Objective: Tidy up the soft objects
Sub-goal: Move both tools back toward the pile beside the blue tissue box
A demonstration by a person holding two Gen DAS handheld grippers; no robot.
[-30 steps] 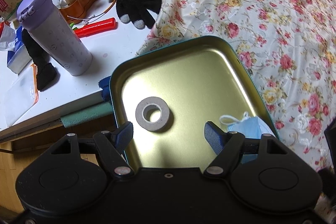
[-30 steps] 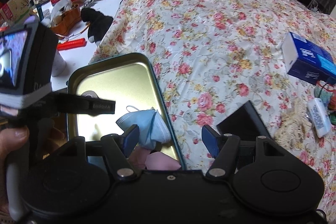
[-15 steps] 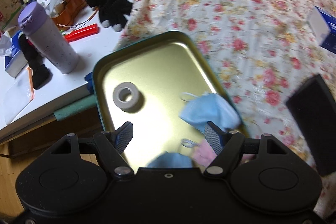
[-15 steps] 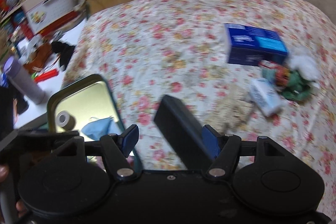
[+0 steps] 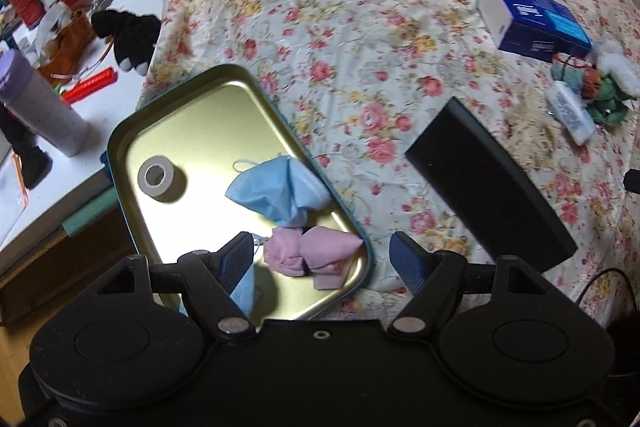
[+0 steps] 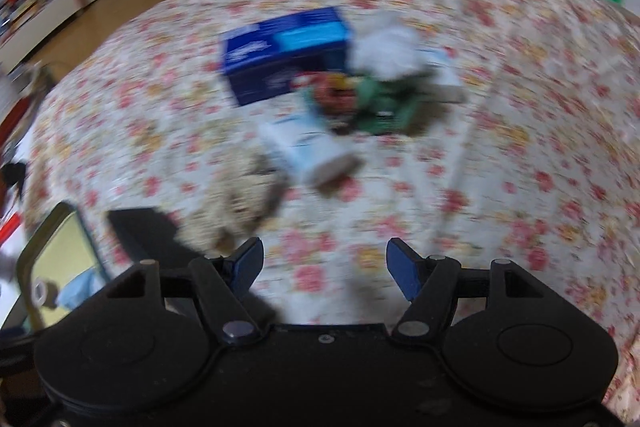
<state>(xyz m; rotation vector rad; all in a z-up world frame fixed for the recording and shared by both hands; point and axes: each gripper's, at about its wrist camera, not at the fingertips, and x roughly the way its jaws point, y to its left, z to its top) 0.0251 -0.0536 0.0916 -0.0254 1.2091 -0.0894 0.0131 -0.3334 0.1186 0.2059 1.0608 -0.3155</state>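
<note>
Left wrist view: the left gripper (image 5: 322, 259) hangs spread and empty over the tin tray (image 5: 120, 131), a pink mask (image 5: 308, 253) between its fingers, a blue mask (image 5: 276, 193) beyond. A second ago the pink one was unseen. The right gripper (image 6: 324, 267), spread, has swung toward a blurred blue box (image 6: 280, 55).

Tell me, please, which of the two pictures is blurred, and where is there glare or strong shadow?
Right wrist view: motion blur everywhere, so the blue box and floral bedspread are smeared; only the right gripper is sharp. Left wrist view: sharp, with bright glare on the gold tray and a dark shadow beside the tape roll.
</note>
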